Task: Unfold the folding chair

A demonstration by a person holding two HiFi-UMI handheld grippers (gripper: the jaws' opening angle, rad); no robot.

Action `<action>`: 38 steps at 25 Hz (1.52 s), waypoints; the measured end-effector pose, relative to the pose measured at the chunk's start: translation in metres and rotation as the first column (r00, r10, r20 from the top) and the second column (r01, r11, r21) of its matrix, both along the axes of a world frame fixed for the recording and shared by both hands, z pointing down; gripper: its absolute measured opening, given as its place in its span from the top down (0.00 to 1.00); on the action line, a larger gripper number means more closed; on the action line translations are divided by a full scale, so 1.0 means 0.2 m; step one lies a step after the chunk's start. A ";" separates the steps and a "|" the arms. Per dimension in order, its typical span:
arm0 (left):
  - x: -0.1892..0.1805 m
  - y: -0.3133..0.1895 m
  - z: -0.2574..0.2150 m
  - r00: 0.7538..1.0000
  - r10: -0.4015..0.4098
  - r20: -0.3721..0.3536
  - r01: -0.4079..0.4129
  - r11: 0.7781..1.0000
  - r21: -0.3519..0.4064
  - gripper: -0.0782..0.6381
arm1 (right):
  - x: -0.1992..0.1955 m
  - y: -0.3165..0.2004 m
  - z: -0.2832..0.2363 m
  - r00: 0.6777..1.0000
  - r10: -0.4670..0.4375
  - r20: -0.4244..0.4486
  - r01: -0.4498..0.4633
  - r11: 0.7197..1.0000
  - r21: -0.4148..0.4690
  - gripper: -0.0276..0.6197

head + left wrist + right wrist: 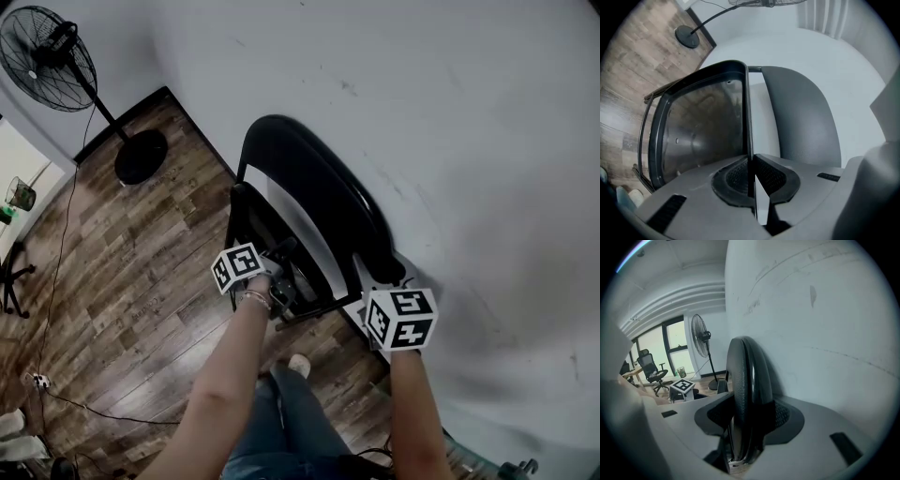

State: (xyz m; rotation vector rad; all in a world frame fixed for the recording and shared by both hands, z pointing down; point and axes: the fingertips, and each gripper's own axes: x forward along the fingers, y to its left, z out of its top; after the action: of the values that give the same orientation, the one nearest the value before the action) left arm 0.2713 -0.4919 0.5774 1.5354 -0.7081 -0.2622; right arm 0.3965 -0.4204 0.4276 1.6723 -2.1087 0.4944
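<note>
Item, my left gripper (751, 180): jaws pressed together on the thin edge of the seat (701, 136) of the folding chair (314, 192); the seat's underside spreads left of and beyond these jaws, the backrest (801, 117) lies to their right. Item, my right gripper (749, 420): jaws pinching the rounded rim of the backrest, which rises straight ahead between them; white wall (825, 324) close on their right; the other gripper's marker cube (683, 385) off to their left. Item, the chair: seat upright, not yet folded down; it stands on the wooden floor (141, 281) beside the wall. Item, standing fan (47, 52): well beyond both pairs of jaws.
</note>
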 end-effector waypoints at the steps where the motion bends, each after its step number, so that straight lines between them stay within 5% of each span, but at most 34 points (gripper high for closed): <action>1: 0.00 0.00 0.00 1.000 0.004 0.005 -0.004 1.000 -0.003 0.87 | 0.00 0.00 0.00 1.000 0.000 -0.001 0.000 1.000 0.000 0.68; 19: -0.23 0.15 -0.06 0.999 0.033 -0.007 -0.033 0.999 0.026 0.86 | -0.15 0.09 -0.05 1.000 0.000 -0.028 0.001 1.000 0.016 0.69; 38: -0.82 0.50 -0.04 0.998 0.048 -0.031 -0.046 0.998 0.050 0.79 | -0.40 0.25 -0.04 1.000 -0.015 -0.017 0.015 1.000 0.015 0.69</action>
State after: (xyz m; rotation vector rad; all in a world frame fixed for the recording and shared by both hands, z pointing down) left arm 0.1081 -0.3918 0.5703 1.5898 -0.6436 -0.2699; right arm 0.3155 -0.3705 0.4191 1.6617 -2.1163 0.4591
